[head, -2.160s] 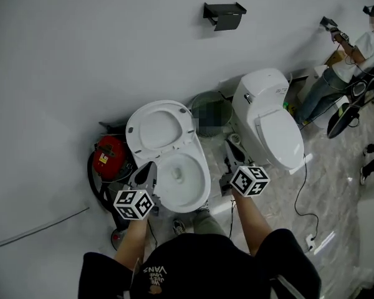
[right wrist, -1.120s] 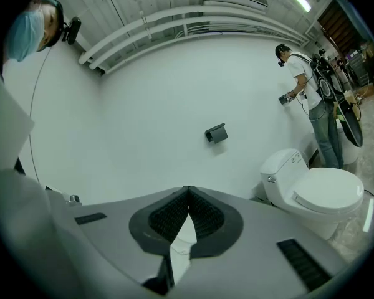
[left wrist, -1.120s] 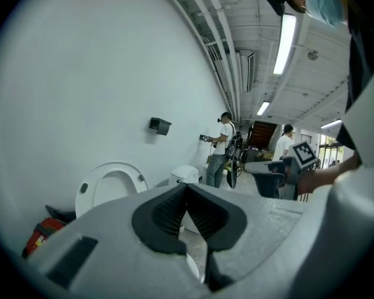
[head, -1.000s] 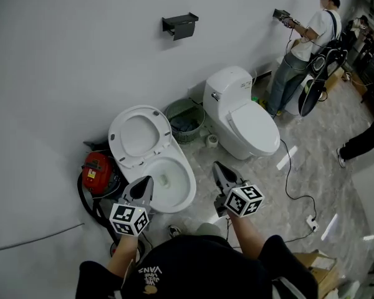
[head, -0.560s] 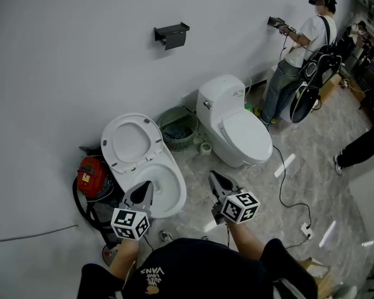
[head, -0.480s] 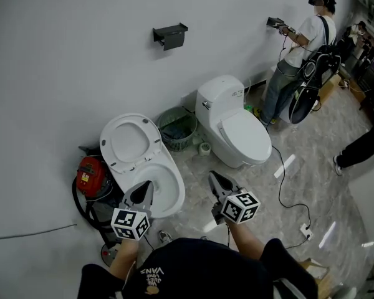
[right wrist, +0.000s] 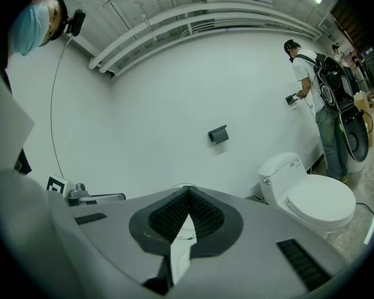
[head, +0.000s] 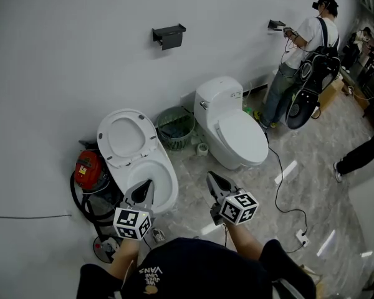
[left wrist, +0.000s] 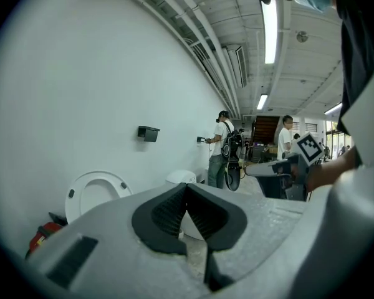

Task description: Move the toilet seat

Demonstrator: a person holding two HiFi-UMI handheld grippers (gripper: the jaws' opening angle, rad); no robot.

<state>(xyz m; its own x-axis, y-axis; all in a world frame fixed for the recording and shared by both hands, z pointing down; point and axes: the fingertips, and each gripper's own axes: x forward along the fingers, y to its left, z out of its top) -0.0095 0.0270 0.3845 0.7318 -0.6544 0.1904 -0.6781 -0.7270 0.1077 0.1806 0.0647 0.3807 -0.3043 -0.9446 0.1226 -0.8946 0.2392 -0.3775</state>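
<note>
Two toilets along the wall here. The left toilet [head: 151, 178] has its toilet seat [head: 126, 137] flipped up against the wall, and the right toilet [head: 240, 143] has its lid down. One green mesh wastebasket [head: 176, 127] sits between them, with one black holder [head: 168, 35] on the wall above. The red thing [head: 87, 169] left of the open bowl might be a vacuum, hard to tell. The left gripper [head: 148, 185] and right gripper [head: 210, 178] both have their jaws pressed together on nothing, hovering in front of the open toilet without touching the seat.
</note>
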